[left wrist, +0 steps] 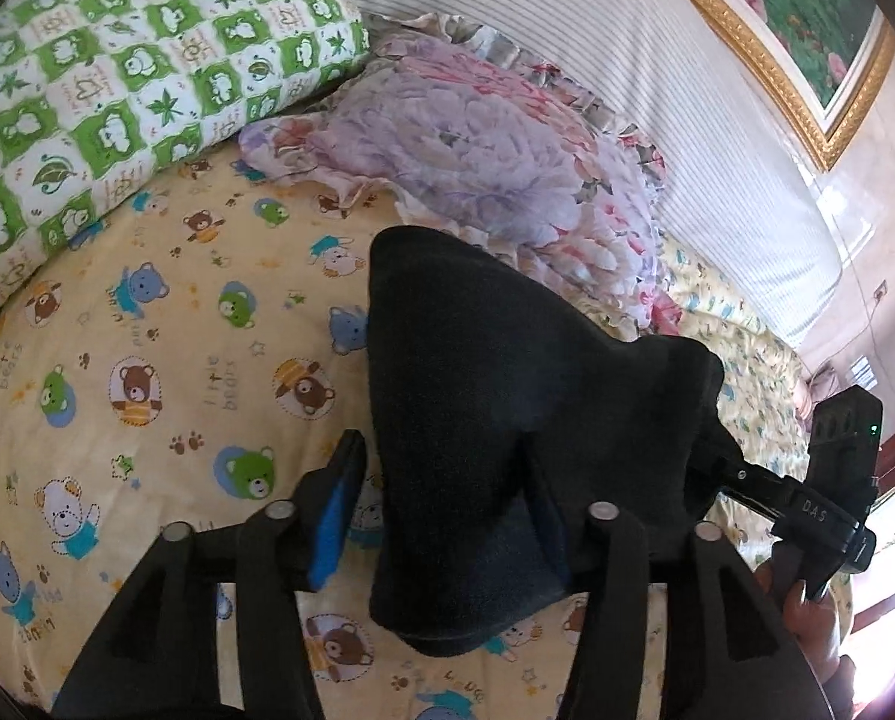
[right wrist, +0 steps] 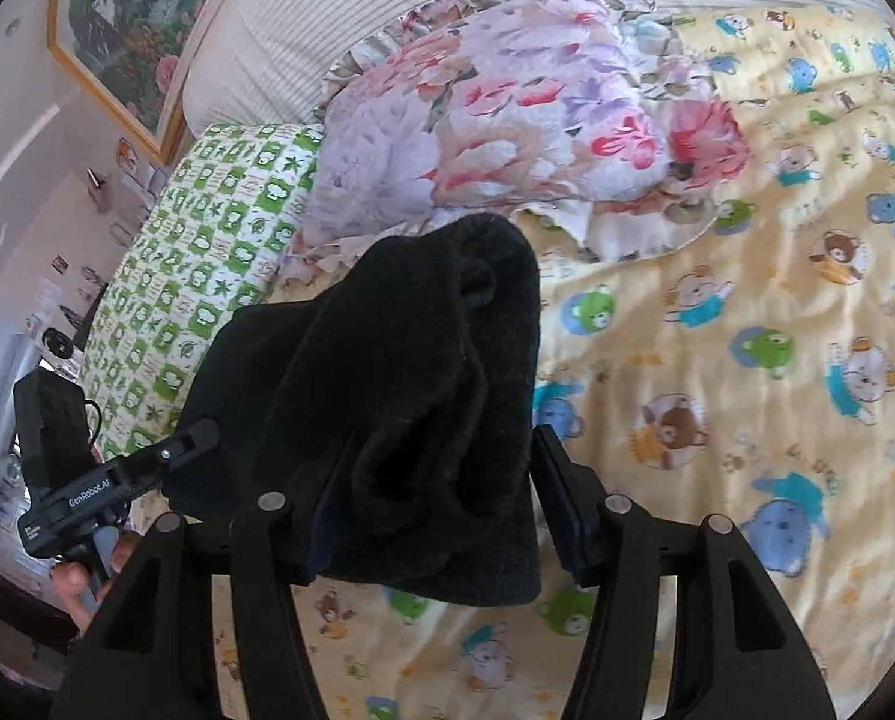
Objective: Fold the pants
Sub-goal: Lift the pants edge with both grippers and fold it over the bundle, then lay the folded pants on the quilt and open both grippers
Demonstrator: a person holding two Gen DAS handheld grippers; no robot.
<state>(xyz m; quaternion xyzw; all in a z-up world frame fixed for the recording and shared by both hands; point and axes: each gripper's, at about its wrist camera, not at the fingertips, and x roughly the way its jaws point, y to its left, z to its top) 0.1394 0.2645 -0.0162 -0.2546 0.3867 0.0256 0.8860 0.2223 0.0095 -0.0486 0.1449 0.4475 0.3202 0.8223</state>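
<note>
Pants (left wrist: 507, 420) of thick black cloth are seen bunched on the bear-printed bed sheet (left wrist: 147, 330), just in front of a flowered pillow (left wrist: 477, 150) and beside a green-checked one (left wrist: 117, 90). The bundle's long axis is laid side to side, from one tool across to the other. In the left wrist view it stretches off to the right towards the other tool, and in the right wrist view it stretches off to the left. Neither hand is nearer, since each has one end of the bundle directly ahead between its own fingers.

The left gripper (left wrist: 441, 480) is held well open. Its blue left pad (left wrist: 330, 522) stands clear of the cloth, with a strip of sheet showing between them. The cloth is draped over the opposite finger and hides it, so nothing is judged to be pinched there.

The right gripper (right wrist: 441, 450) is held about half open, and the gap is filled from side to side by a thick roll of the pants (right wrist: 417, 390). Whether the pads are pressing on the roll or only flanking it cannot be told.

For a further fold, the ends would have to be regripped and carried along that side-to-side axis — a judgement only.
</note>
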